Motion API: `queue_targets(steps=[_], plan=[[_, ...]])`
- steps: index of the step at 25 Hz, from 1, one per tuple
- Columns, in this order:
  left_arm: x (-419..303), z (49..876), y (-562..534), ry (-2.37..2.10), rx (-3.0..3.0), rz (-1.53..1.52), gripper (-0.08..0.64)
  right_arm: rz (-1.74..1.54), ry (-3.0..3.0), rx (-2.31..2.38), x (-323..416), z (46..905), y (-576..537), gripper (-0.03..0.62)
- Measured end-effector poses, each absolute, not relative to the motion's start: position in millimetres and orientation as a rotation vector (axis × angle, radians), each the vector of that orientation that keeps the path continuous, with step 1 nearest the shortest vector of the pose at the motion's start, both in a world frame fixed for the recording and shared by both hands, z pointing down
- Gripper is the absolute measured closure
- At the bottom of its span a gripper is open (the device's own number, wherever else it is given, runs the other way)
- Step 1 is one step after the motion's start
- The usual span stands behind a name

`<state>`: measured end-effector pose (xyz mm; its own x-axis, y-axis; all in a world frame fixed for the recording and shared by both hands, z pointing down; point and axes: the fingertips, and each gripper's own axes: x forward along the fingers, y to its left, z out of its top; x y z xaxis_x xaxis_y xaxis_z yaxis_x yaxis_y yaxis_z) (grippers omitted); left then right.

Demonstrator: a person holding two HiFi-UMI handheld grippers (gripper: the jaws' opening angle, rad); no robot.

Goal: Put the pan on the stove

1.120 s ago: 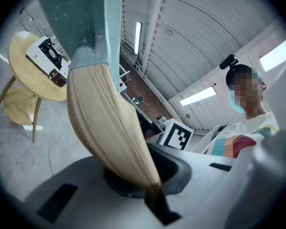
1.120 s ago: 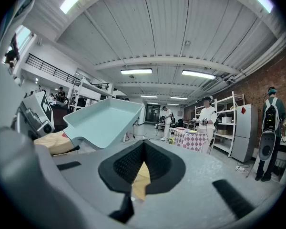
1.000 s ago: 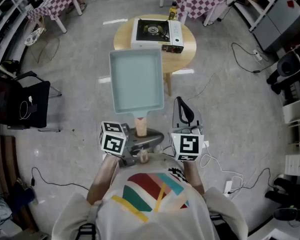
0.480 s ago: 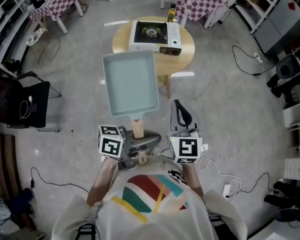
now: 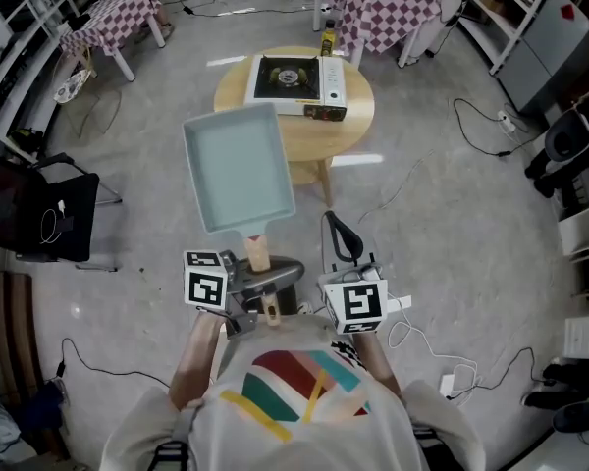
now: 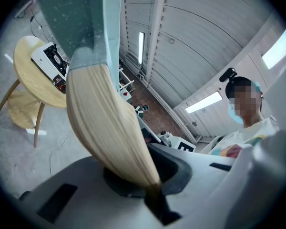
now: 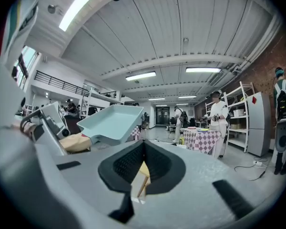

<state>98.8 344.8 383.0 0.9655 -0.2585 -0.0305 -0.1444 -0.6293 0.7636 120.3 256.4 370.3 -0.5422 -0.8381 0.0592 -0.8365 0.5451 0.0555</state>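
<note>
**Pan held in the air, short of the stove**

We see the left gripper clamped on the wooden handle of the pale blue pan. The pan hangs over the floor, near the round table but not yet above the stove. The right gripper has its jaws together on nothing. We judge 1 risk: gripped only at the handle, the pan may sag or twist and strike the table rim. A bottle stands just behind the stove, and cables cross the floor nearby.

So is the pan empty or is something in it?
Empty: the head view shows the pan bare inside; the left tool holds its wooden handle.
</note>
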Motion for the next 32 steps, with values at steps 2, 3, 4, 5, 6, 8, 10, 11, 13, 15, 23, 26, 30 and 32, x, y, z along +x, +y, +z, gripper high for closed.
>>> queue_targets(steps=[2,3,4,5,6,8,10,11,13,15,23,26,30,32], plan=[[105.1,379.7,340.9,-0.294,2.281,-0.17,0.554,-0.035,-2.695,1.448,128.5,369.4,256.6,0.594],[105.8,378.9,337.6,-0.299,2.296,-0.167,0.555,-0.035,-2.692,1.443,130.0,370.7,255.0,0.594],[104.1,379.2,333.6,-0.301,2.31,-0.165,0.555,-0.031,-2.687,1.44,128.9,373.6,252.1,0.594],[100.6,380.5,329.3,-0.297,2.321,-0.165,0.555,-0.022,-2.68,1.441,125.6,377.8,248.3,0.594],[97.0,382.5,324.8,-0.291,2.327,-0.165,0.555,-0.011,-2.674,1.446,121.8,382.4,243.8,0.594],[93.7,386.8,313.8,-0.276,2.332,-0.166,0.555,-0.002,-2.665,1.454,117.3,388.9,232.5,0.594],[95.2,389.1,301.8,-0.262,2.327,-0.167,0.554,-0.007,-2.651,1.455,118.2,390.7,220.8,0.594],[95.3,389.7,296.5,-0.255,2.323,-0.165,0.554,-0.009,-2.642,1.457,119.4,390.9,216.2,0.594],[91.4,389.7,283.4,-0.247,2.322,-0.156,0.554,-0.004,-2.623,1.468,119.7,391.6,206.4,0.594],[85.1,388.1,262.4,-0.247,2.334,-0.15,0.555,0.007,-2.605,1.478,117.4,393.9,190.0,0.594],[66.1,392.5,181.3,-0.225,2.32,-0.143,0.554,0.018,-2.56,1.502,103.8,403.8,112.3,0.594],[57.2,390.0,146.5,-0.212,2.314,-0.144,0.554,0.013,-2.552,1.523,95.9,399.6,75.5,0.594],[43.7,381.4,99.2,-0.186,2.318,-0.131,0.554,0.014,-2.517,1.562,86.3,393.3,24.6,0.594],[35.7,378.3,74.2,-0.177,2.329,-0.116,0.554,0.04,-2.507,1.587,81.1,391.1,-2.3,0.594]])
